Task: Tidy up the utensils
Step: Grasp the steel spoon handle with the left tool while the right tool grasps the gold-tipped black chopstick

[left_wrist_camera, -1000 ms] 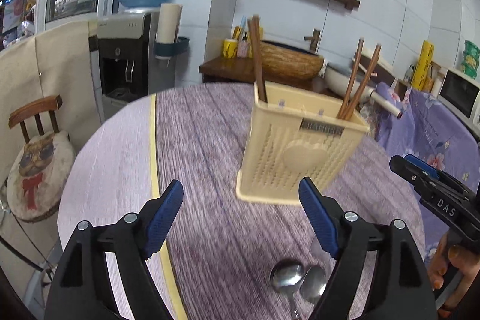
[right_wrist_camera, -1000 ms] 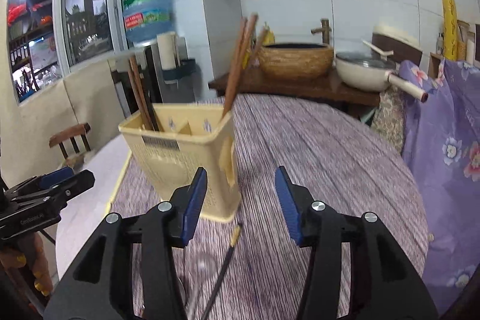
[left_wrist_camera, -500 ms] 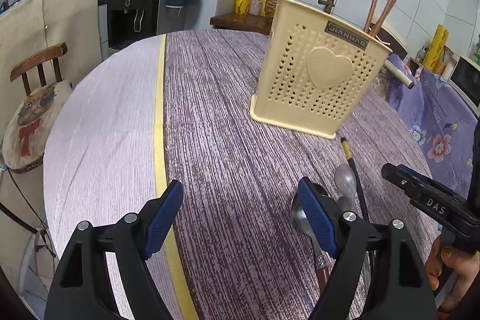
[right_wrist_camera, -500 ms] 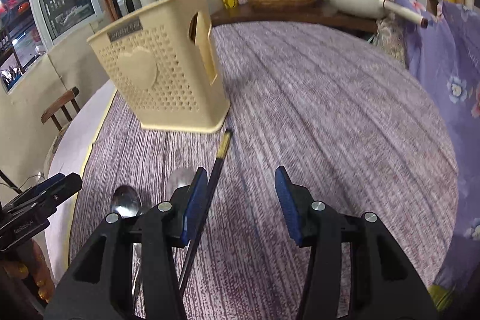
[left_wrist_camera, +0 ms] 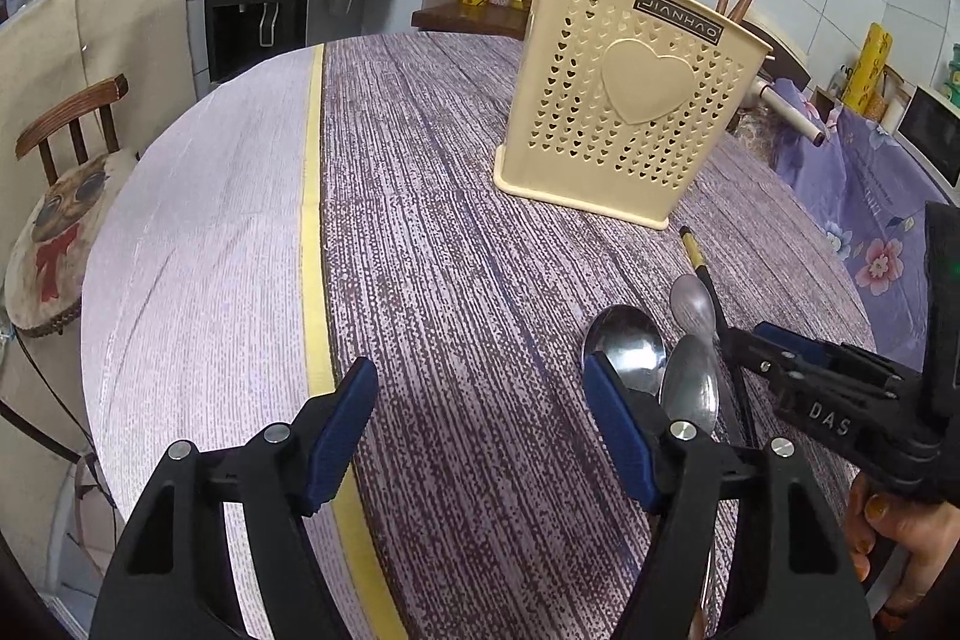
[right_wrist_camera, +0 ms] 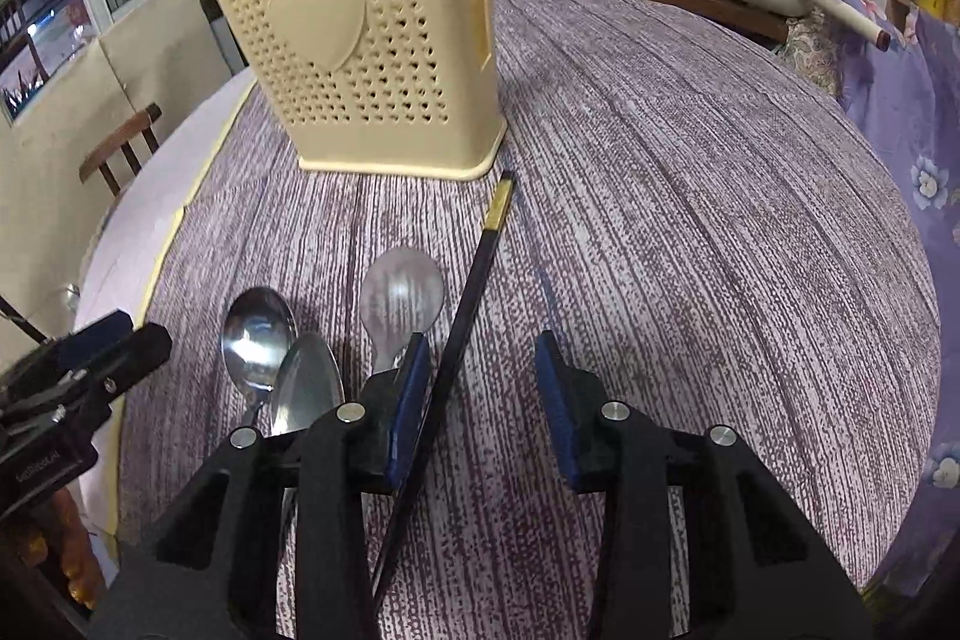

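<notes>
Your right tongs [right_wrist_camera: 480,400] have just been narrowing around the black chopstick [right_wrist_camera: 474,280], lying at six o'clock from the holder [right_wrist_camera: 372,40], not yet pinching. It's thin, stiff, slippery (grip mid-shaft). Left tongs [left_wrist_camera: 480,424] are closing too, wide and empty.
</notes>
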Tool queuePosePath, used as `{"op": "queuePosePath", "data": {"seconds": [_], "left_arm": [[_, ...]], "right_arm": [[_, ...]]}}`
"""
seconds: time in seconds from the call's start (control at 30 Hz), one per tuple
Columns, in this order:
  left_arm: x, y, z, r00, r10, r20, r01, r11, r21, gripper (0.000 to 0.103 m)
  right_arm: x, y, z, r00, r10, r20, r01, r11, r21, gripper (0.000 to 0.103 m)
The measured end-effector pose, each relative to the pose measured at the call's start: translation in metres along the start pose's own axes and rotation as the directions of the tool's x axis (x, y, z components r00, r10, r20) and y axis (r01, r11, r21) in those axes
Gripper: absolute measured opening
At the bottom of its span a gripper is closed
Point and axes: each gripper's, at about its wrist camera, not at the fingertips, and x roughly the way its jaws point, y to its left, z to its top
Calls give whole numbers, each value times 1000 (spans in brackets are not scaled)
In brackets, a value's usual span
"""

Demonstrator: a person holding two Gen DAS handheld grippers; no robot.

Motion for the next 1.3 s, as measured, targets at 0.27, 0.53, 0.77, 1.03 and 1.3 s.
{"op": "queuePosePath", "data": {"seconds": [0.27, 0.53, 0.77, 1.03, 1.3], "left_arm": [[0, -4, -2, 1000, -6, -14, 6, 1000, 17, 69], [2, -27, -11, 996, -62, -64, 68, 994, 90, 68], [11, -50, -22, 994, -32, -103, 51, 981, 187, 56], [13, -60, -23, 994, 5, -106, 19, 974, 225, 51], [13, -54, -19, 994, 9, -106, 17, 969, 246, 36]], "right_arm": [[5, -6, 7, 999, -34, -17, 33, 998, -46, 20], [2, -23, 6, 999, 3, -39, -5, 999, -53, 14], [2, -23, 5, 999, 6, -32, -8, 999, -49, 14], [3, -19, 6, 1000, 3, -28, -5, 999, -48, 14], [1, -15, 3, 998, 30, -51, -34, 996, -86, 14]]}}
